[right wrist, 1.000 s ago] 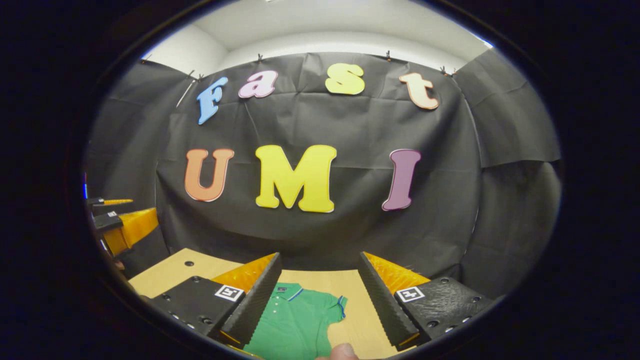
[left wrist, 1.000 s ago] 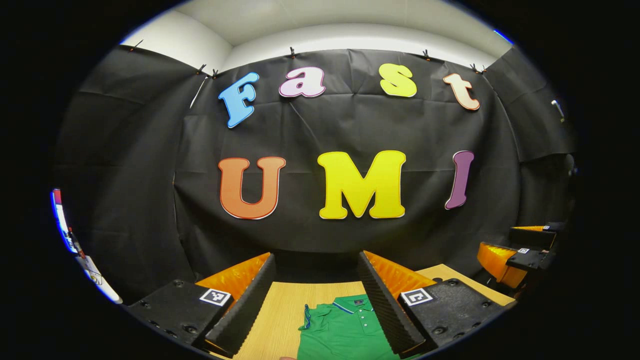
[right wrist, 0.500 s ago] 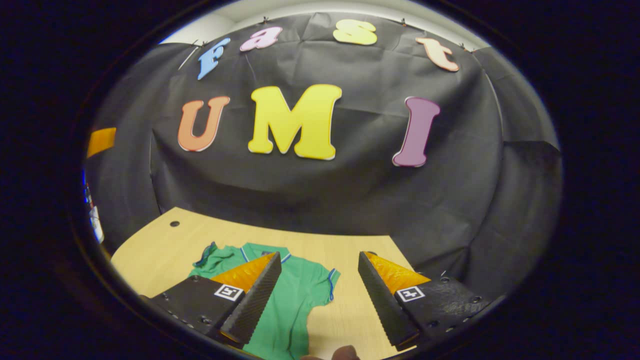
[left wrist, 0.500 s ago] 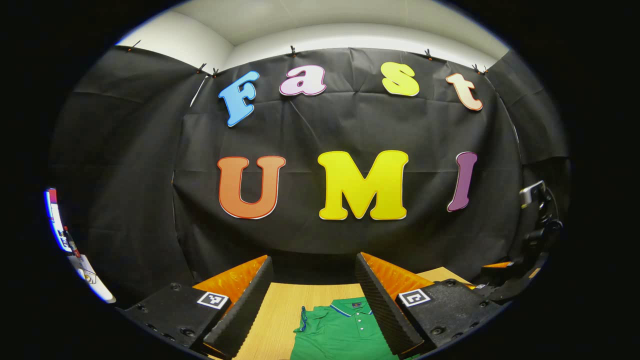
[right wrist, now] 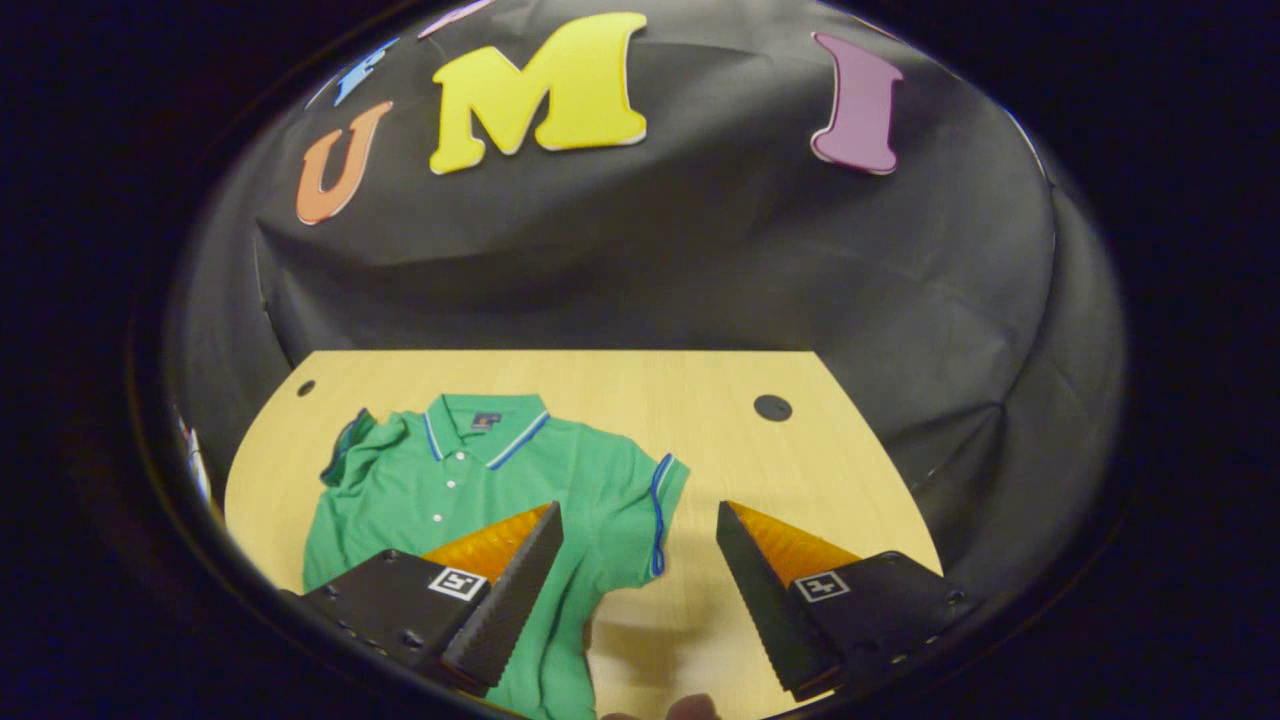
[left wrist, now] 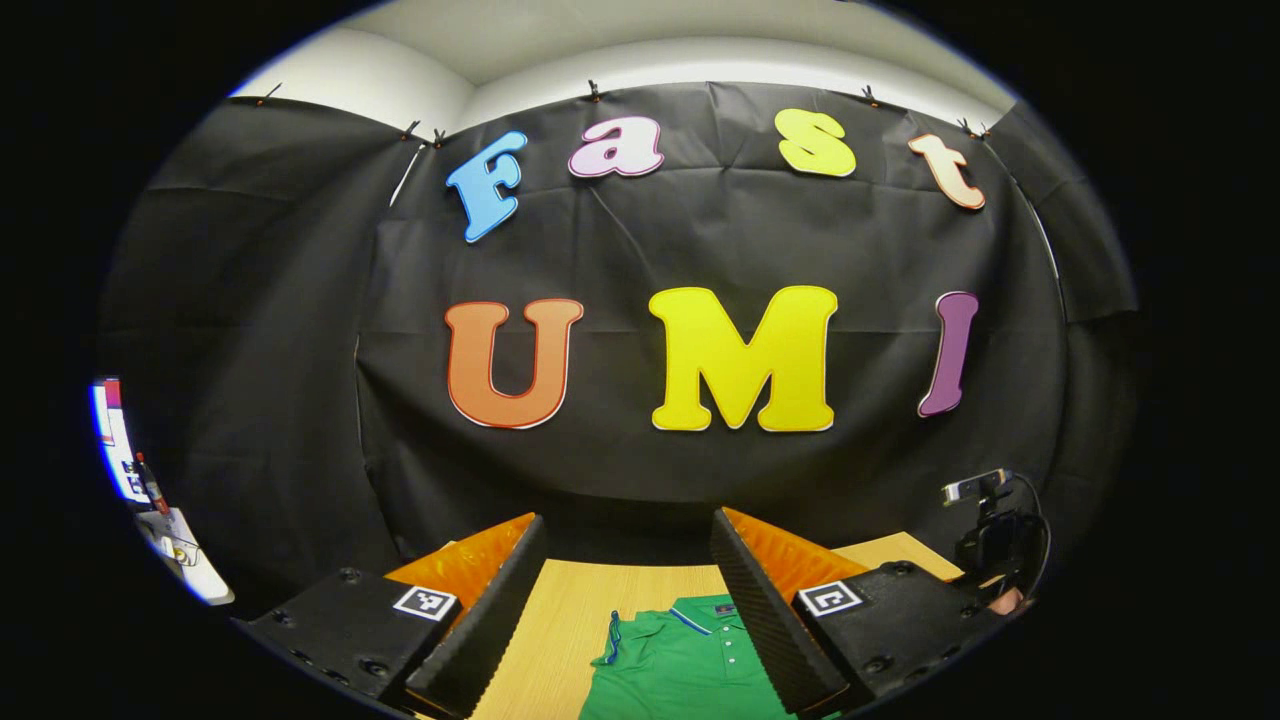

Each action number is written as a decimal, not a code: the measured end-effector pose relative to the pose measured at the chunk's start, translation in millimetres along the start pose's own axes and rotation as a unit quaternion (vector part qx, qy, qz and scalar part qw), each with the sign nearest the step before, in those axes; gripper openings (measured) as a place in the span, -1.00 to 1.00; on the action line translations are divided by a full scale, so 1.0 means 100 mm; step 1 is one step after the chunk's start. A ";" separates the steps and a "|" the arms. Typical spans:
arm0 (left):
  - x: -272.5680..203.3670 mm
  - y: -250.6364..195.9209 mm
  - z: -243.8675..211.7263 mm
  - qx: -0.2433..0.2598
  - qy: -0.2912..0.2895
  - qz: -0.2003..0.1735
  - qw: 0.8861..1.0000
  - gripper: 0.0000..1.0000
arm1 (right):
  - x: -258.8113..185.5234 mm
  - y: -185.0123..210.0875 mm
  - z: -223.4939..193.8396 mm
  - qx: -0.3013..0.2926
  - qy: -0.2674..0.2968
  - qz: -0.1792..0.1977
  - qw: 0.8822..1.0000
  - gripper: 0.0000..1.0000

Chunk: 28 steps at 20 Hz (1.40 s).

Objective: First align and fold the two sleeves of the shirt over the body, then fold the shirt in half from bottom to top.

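Note:
A green polo shirt [right wrist: 470,480] with blue trim lies face up on the wooden table [right wrist: 600,385], collar toward the far wall. Its right sleeve [right wrist: 655,500] lies flat and spread out; its left sleeve [right wrist: 345,450] is bunched up at the shoulder. My right gripper [right wrist: 638,507] hangs open above the table, its left finger over the shirt's body beside the right sleeve. My left gripper [left wrist: 628,515] is open and held level, with the shirt's collar and placket [left wrist: 690,650] low between its fingers. Neither gripper touches the cloth.
The table has a round cable hole [right wrist: 772,407] at the far right and a smaller one [right wrist: 305,387] at the far left. Black cloth walls stand close behind and beside it. A hand with the other gripper's body [left wrist: 990,545] shows at the right in the left gripper view.
My right gripper has tipped downward and forward, so the whole upper shirt and table have come into its view. My left gripper has barely moved. Both stay open.

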<state>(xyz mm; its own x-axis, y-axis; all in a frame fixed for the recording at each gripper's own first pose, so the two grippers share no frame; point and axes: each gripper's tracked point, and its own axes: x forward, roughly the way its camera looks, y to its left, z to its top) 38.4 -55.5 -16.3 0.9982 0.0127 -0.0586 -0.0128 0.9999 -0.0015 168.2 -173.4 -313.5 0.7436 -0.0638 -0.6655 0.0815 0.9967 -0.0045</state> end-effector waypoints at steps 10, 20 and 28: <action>0.14 -0.22 -0.22 0.010 0.034 0.006 0.999 1.00 | 0.97 -0.07 -0.47 0.003 0.098 0.017 0.995 0.25; 0.11 -0.28 -0.22 0.013 0.038 0.010 0.999 1.00 | 0.83 -0.08 -0.22 0.029 0.080 0.025 0.996 -1.00; -0.02 -0.02 -0.21 -0.002 0.038 0.038 0.999 1.00 | 0.44 0.83 0.31 0.042 0.046 0.082 0.995 -1.00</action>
<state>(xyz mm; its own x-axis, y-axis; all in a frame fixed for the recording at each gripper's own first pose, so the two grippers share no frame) 35.4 -57.3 -36.8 0.9870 0.0887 -0.1339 -0.0893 0.9960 0.0013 228.1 -94.7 -319.9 0.6882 0.1085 -0.7174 0.0213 0.9853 0.1695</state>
